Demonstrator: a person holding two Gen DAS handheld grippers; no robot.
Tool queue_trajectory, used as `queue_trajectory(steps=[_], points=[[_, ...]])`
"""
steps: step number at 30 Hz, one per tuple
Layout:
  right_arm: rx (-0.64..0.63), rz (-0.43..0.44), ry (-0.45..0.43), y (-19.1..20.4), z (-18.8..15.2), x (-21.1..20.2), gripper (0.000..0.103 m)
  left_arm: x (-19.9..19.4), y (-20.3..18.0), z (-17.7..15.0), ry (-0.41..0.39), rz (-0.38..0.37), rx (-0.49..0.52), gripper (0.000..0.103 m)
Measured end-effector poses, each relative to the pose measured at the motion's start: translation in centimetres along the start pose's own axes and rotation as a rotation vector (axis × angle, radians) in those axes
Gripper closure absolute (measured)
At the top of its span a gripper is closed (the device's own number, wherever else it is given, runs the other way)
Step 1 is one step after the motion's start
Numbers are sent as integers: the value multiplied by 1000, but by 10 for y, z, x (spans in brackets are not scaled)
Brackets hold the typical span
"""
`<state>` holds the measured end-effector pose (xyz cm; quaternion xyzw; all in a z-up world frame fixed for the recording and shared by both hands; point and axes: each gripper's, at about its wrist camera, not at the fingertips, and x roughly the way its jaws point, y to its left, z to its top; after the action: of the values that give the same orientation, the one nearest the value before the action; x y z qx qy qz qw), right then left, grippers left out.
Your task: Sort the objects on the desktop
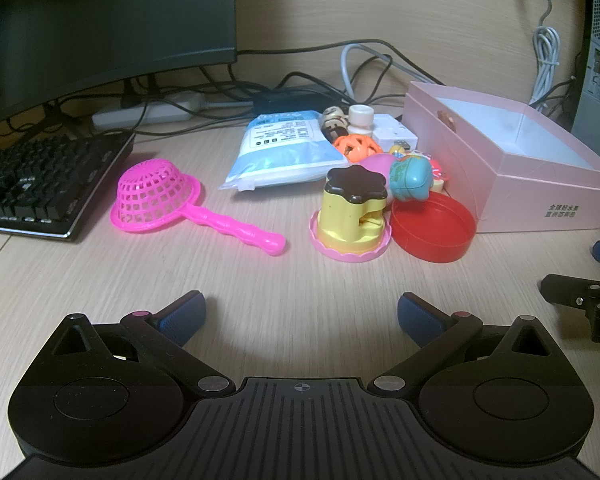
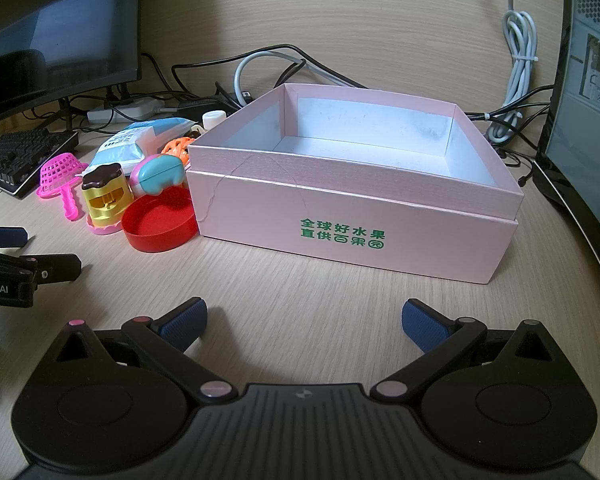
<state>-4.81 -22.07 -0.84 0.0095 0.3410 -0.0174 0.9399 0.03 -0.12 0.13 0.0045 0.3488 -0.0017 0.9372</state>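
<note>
Both grippers, left gripper point(image 1: 302, 318) and right gripper point(image 2: 304, 322), gape wide, holding nothing. Right wrist shows the pink box point(image 2: 352, 216) empty inside; left wrist alone catches the toy figure point(image 1: 334, 120).

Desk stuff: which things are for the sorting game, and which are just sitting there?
For sorting: pink box, pink strainer, yellow toy, red lid, blue packet, orange ball, teal toy.

Just lying about: keyboard, monitor, cables, power strip.
</note>
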Motion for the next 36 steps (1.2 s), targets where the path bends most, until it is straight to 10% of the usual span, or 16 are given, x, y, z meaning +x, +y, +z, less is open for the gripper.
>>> queue_trajectory(steps=[36], points=[[28,40,26,-6,3,-7,0,4,2,2,18,5,1,0]])
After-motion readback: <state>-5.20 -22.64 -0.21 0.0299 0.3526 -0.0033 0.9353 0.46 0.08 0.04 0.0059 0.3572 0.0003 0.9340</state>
